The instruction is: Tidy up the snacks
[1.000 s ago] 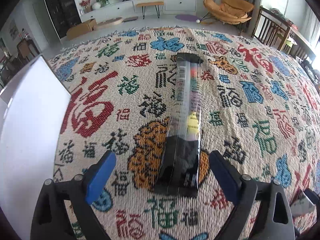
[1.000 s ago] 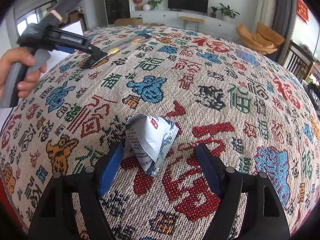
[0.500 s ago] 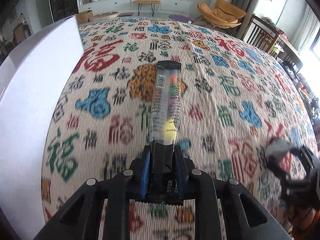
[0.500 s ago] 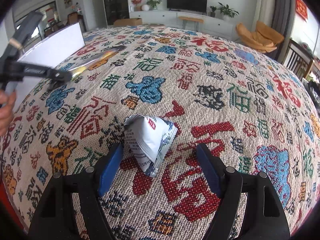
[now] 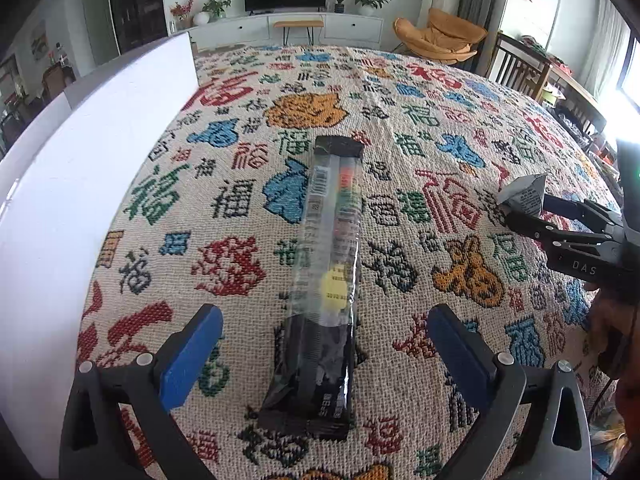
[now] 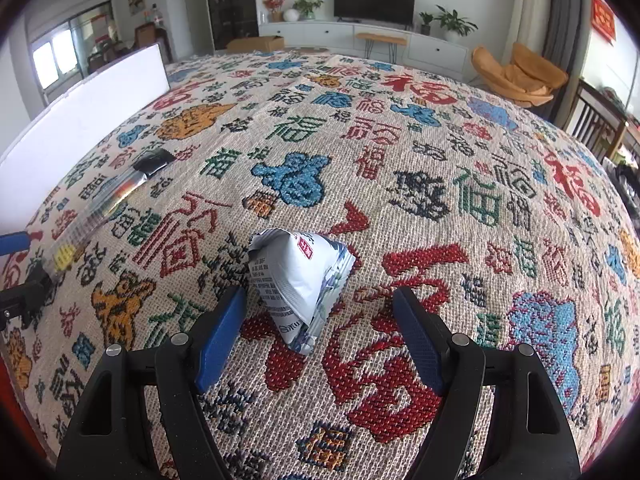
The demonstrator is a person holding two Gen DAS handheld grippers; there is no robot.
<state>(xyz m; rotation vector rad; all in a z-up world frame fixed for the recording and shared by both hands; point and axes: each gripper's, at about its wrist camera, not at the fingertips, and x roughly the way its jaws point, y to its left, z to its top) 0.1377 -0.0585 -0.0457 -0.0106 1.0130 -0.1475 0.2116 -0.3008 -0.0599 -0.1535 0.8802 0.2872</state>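
Note:
A long clear-and-black snack pack (image 5: 326, 276) lies flat on the patterned cloth, its near end between the fingers of my left gripper (image 5: 324, 340), which is open and not touching it. The pack also shows in the right wrist view (image 6: 108, 200). A small white pyramid-shaped snack bag (image 6: 298, 280) stands on the cloth between the fingers of my right gripper (image 6: 320, 320), which is open around it. The bag (image 5: 526, 196) and the right gripper (image 5: 560, 232) show at the right of the left wrist view.
A white box wall (image 5: 80, 168) stands along the left side of the cloth, also seen in the right wrist view (image 6: 88, 108). The patterned tablecloth (image 6: 440, 168) covers the whole table. Chairs (image 5: 520, 68) stand beyond the far right edge.
My left gripper closed on the long pack, carried it nearer the white box, then opened; the pack now lies on the cloth. The right gripper has stayed open around the white bag.

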